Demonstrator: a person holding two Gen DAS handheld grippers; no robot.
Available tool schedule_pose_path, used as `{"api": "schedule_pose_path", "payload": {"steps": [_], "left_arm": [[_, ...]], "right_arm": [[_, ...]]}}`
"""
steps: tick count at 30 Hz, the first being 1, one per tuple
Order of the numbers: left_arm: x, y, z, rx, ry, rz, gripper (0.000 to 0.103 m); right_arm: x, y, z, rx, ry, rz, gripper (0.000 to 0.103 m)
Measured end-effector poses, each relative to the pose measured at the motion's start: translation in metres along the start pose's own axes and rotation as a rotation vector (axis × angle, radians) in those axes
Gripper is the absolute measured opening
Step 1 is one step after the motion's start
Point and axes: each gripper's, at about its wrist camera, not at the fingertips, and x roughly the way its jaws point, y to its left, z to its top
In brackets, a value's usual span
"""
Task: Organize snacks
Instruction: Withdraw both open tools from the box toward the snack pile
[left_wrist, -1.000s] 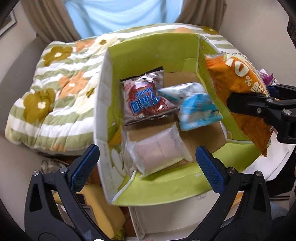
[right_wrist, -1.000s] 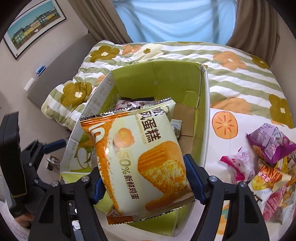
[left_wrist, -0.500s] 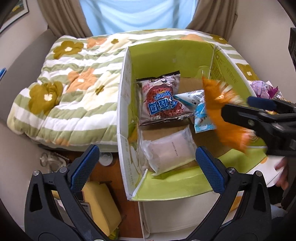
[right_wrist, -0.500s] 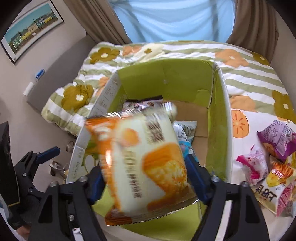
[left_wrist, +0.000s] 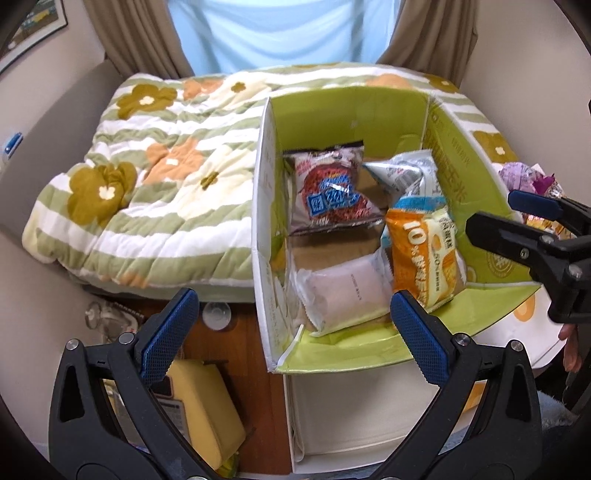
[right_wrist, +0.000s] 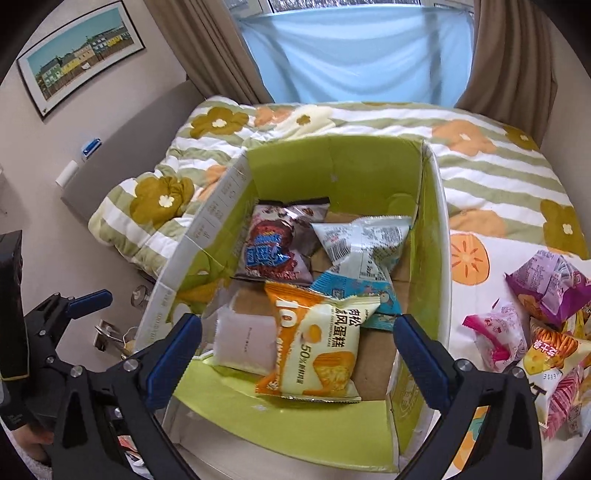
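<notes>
A green cardboard box (right_wrist: 369, 166) stands open on the bed edge. In it lie a brown and red sponge-cake pack (right_wrist: 277, 247), a white and blue pack (right_wrist: 362, 243), a pale pink pack (right_wrist: 243, 339) and the orange chiffon-cake pack (right_wrist: 317, 350). The orange pack rests on the box floor, leaning on the pink one. My right gripper (right_wrist: 297, 332) hovers above the box's near edge, its jaws opening wide and touching nothing. My left gripper (left_wrist: 293, 332) is open and empty over the box's near left corner (left_wrist: 273, 365). The orange pack (left_wrist: 424, 254) also shows there.
Several loose snack packs (right_wrist: 546, 291) lie on the bed right of the box. A flowered quilt (left_wrist: 166, 177) covers the bed to the left. Below the box sit a white container (left_wrist: 351, 417), a yellow object (left_wrist: 199, 406) and small glass things (left_wrist: 216, 314) on the floor.
The orange pack left my right gripper and dropped into the box, and the right jaws spread wide. My left gripper drifted, so the box now sits further right in its view.
</notes>
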Motion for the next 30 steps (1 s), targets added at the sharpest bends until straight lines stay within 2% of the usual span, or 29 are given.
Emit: {"api": "schedule_pose_path", "payload": {"steps": [7,13,21,27,30], "left_arm": [[-0.009,-0.023,0.003,0.066,-0.042,-0.015,0.103],[-0.027,-0.068,0.014,0.106,-0.091,-0.087,0.103],[-0.04,-0.172,0.029,0.162,-0.122,-0.183,0.103],[-0.038,-0.263,0.032,0.202,-0.116,-0.245,0.103],[-0.033,-0.295,0.032,0.205,-0.101,-0.276,0.103]], "right_arm": [[-0.027,0.002,-0.005,-0.01,-0.062,-0.028,0.103],[-0.062,-0.024,-0.012,0.034,-0.118,-0.075,0.103],[-0.131,-0.104,-0.027,0.104,-0.194,-0.181,0.103],[-0.178,-0.178,-0.05,0.157,-0.206,-0.288,0.103],[-0.191,-0.215,-0.063,0.187,-0.194,-0.323,0.103]]}}
